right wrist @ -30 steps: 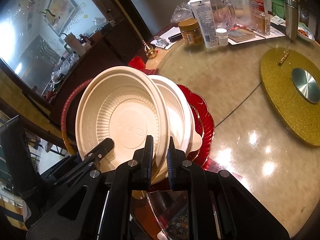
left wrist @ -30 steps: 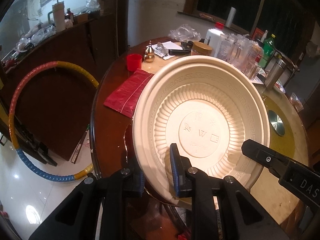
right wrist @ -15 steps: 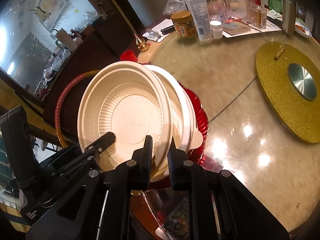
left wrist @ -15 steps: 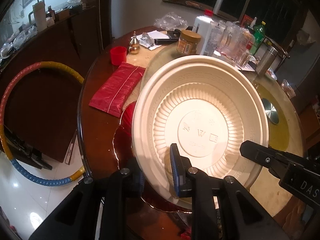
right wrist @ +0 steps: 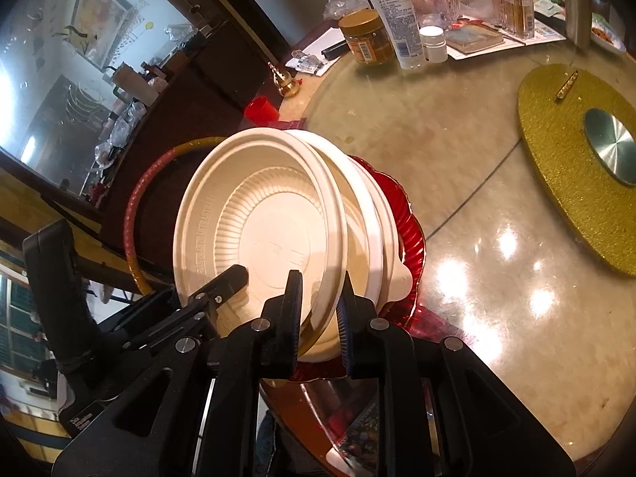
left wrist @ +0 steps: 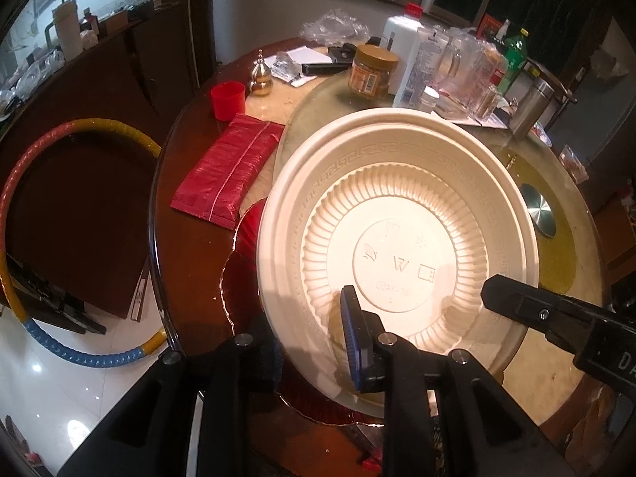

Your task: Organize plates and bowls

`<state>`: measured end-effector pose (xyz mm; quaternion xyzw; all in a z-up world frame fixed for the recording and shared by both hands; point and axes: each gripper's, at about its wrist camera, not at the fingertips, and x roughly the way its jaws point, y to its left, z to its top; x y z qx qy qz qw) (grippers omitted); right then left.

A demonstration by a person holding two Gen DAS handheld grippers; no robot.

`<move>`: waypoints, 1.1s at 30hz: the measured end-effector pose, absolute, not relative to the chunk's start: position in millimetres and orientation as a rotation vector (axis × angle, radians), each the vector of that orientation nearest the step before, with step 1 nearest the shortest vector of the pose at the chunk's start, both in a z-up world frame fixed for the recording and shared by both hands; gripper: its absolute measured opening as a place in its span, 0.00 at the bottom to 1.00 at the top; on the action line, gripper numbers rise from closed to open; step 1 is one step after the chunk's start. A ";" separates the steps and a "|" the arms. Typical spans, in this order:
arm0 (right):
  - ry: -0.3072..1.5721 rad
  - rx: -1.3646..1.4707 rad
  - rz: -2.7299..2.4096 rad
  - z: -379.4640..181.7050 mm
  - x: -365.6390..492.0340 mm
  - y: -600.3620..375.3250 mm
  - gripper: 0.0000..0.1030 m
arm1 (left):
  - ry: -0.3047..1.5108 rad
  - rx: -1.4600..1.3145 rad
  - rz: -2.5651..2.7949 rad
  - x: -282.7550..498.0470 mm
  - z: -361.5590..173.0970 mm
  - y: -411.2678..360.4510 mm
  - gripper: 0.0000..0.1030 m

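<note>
Cream bowls (right wrist: 274,214) sit nested and tilted on a red scalloped plate (right wrist: 411,234) at the near edge of our round table (right wrist: 477,159). We straddle the rim of the top bowl (left wrist: 397,238) with both tools. Our left gripper (left wrist: 314,342) has one blue-padded finger (left wrist: 351,334) inside the bowl and the other behind the rim; its jaws have just been opening, and we cannot tell whether the pads press on the rim. Our right gripper (right wrist: 320,314) has its jaws slightly apart, just opened, with the bowl's rim between them and a gap showing beside the pads.

Moulded in the bowl's base we read a "W" among small symbols, with a line of code beneath that is too faint to read. The white tube (right wrist: 391,12) standing beyond reads "Vaseline". An amber jar (right wrist: 365,35) with a barcode label stands just beside it. On the right tool's body, seen from the left wrist view, we read "DA" before the edge cuts it off.
</note>
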<state>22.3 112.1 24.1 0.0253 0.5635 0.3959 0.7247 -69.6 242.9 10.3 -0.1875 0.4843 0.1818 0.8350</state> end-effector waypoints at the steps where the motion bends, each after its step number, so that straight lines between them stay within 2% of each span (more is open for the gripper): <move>1: 1.260 0.069 0.889 23.1 23.3 112.7 0.30 | 1.034 -0.398 0.380 -68.0 10.1 243.7 0.24; 9: 1.264 0.113 0.893 25.2 26.3 109.9 0.32 | 1.045 -0.378 0.388 -64.1 9.6 242.6 0.27; 13: 1.209 0.093 0.869 35.4 24.8 104.1 0.34 | 1.027 -0.363 0.416 -66.1 13.1 242.1 0.51; 23: 1.162 0.078 0.852 40.9 26.0 100.6 0.34 | 0.949 -0.272 0.479 -73.4 25.6 233.6 0.59; 24: 1.146 0.075 0.850 42.7 24.5 100.4 0.37 | 0.939 -0.260 0.494 -74.8 26.4 232.7 0.59; 25: 1.137 0.073 0.849 43.2 23.3 99.9 0.49 | 0.933 -0.254 0.504 -75.9 27.1 232.4 0.60; 26: 1.124 0.076 0.851 45.2 21.3 98.8 0.53 | 0.920 -0.245 0.517 -78.1 28.2 231.7 0.61; 27: 1.095 0.086 0.859 48.9 18.5 96.8 0.57 | 0.912 -0.239 0.527 -79.7 29.2 231.0 0.61; 29: 1.046 0.080 0.854 54.8 13.7 92.6 0.57 | 0.886 -0.231 0.552 -84.8 31.2 229.5 0.66; 31: 0.994 0.069 0.857 60.5 8.0 88.9 0.70 | 0.866 -0.221 0.568 -89.6 32.7 227.1 0.70; 33: 0.940 0.038 0.853 65.4 1.5 85.3 0.71 | 0.850 -0.214 0.582 -93.9 33.5 224.6 0.72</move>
